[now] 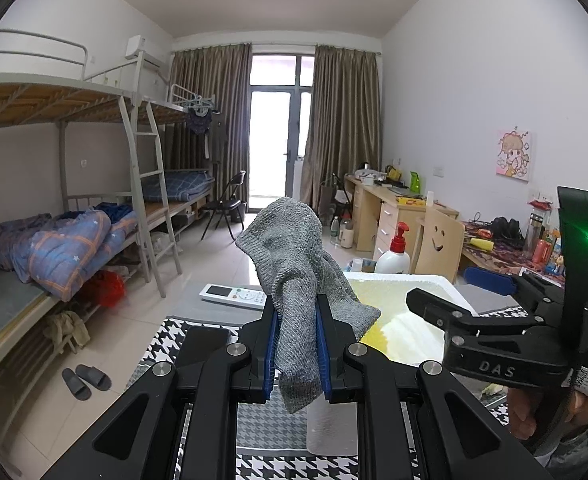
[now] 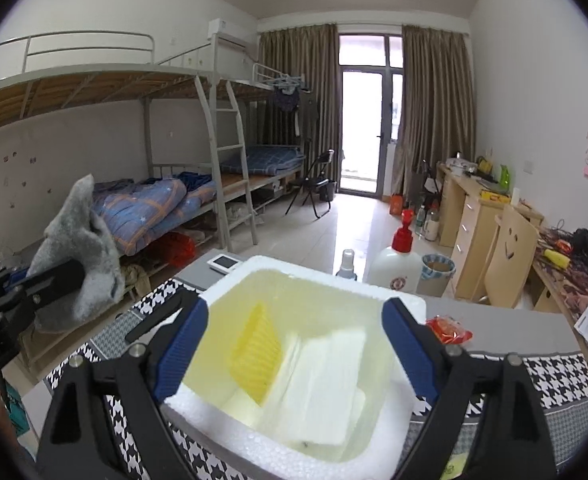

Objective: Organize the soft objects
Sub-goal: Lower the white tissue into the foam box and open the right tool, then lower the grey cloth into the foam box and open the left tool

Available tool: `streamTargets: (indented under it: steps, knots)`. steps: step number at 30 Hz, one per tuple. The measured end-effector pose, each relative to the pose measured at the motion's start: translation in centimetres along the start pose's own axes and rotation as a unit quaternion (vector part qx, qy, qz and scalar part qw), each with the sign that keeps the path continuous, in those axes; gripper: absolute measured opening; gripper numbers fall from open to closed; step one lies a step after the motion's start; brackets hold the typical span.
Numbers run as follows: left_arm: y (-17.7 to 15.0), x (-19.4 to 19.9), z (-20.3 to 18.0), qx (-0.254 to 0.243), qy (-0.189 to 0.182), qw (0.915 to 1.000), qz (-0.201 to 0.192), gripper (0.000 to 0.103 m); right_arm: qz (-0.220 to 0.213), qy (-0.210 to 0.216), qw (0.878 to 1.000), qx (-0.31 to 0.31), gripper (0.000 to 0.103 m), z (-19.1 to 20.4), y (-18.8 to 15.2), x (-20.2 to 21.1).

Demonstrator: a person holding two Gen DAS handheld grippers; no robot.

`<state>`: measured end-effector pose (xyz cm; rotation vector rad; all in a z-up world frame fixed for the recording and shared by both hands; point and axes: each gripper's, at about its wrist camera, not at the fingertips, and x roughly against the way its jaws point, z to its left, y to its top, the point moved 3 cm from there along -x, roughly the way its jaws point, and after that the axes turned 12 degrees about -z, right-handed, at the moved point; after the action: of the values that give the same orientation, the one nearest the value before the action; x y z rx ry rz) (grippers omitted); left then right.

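A grey knitted sock (image 1: 290,248) stands up between the blue pads of my left gripper (image 1: 297,308), which is shut on it, with the toe end hanging below the jaws. In the right wrist view the sock (image 2: 82,248) is held up at the left, apart from the box. My right gripper (image 2: 295,308) is open wide above a white foam box (image 2: 278,264), with nothing between its fingers. Inside the box lie a yellow ribbed sponge (image 2: 256,354) and a folded white cloth (image 2: 321,384).
The box stands on a table with a houndstooth cloth (image 2: 553,376). Around it are a remote control (image 1: 234,294), a dark phone (image 1: 204,344), a white pump bottle with a red cap (image 2: 397,268), a small spray bottle (image 2: 347,264) and a red packet (image 2: 449,330). Bunk beds line the left wall.
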<state>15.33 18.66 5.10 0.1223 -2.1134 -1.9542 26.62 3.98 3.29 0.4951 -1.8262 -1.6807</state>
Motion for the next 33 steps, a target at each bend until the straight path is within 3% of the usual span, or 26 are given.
streamTargets:
  steps: [12, 33]
  knots:
    - [-0.1, -0.2, -0.7, -0.003, -0.003, 1.0, 0.005, 0.018, -0.007, 0.001, 1.0, -0.009, 0.092, -1.0, -0.2, 1.3]
    - [-0.1, -3.1, -5.7, -0.01, -0.046, 0.9988, 0.014, 0.018, -0.012, -0.04, 0.997, -0.062, 0.092, -6.3, -2.6, 6.4]
